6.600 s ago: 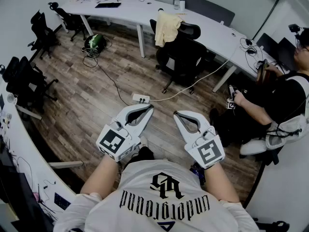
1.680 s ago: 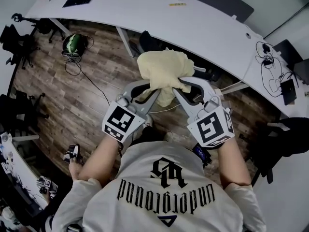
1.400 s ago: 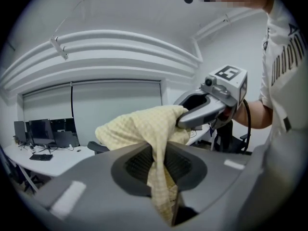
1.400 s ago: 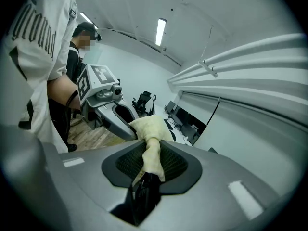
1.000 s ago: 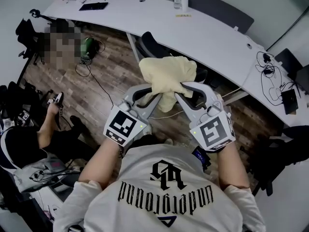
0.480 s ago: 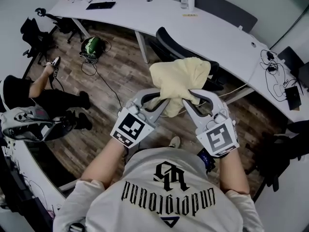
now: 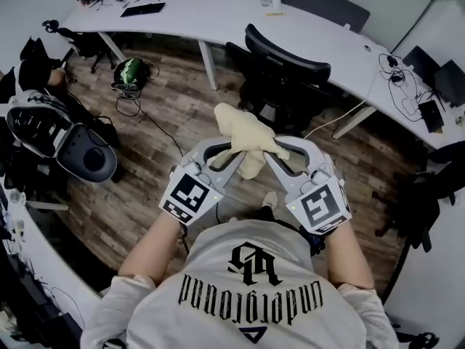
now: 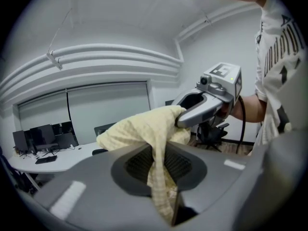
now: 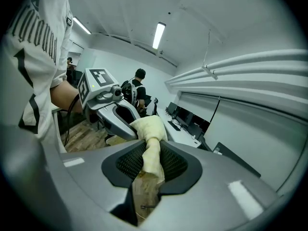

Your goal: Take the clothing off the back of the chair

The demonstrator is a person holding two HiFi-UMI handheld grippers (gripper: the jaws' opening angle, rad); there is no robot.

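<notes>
A pale yellow garment [image 7: 245, 133] hangs bunched in the air between my two grippers, clear of the black office chair [image 7: 287, 67], whose back is bare. My left gripper [image 7: 231, 155] is shut on the cloth's left side, and my right gripper [image 7: 270, 153] is shut on its right side. In the left gripper view the garment [image 8: 144, 129] runs down between the jaws of the left gripper [image 8: 161, 174], with the right gripper [image 8: 207, 105] just beyond. In the right gripper view a twisted strand of garment [image 9: 149, 148] sits in the right gripper [image 9: 147, 177].
A long curved white desk [image 7: 312, 35] stands behind the chair. A white cable [image 7: 330, 118] and a green bag [image 7: 131, 70] lie on the wood floor. A seated person with a backpack [image 7: 43, 122] is at the left. Another dark chair [image 7: 421, 202] stands at the right.
Both grippers have drawn back from the chair together, carrying the yellow garment. The chair's back now stands bare and apart from the cloth. The jaws stayed shut on it.
</notes>
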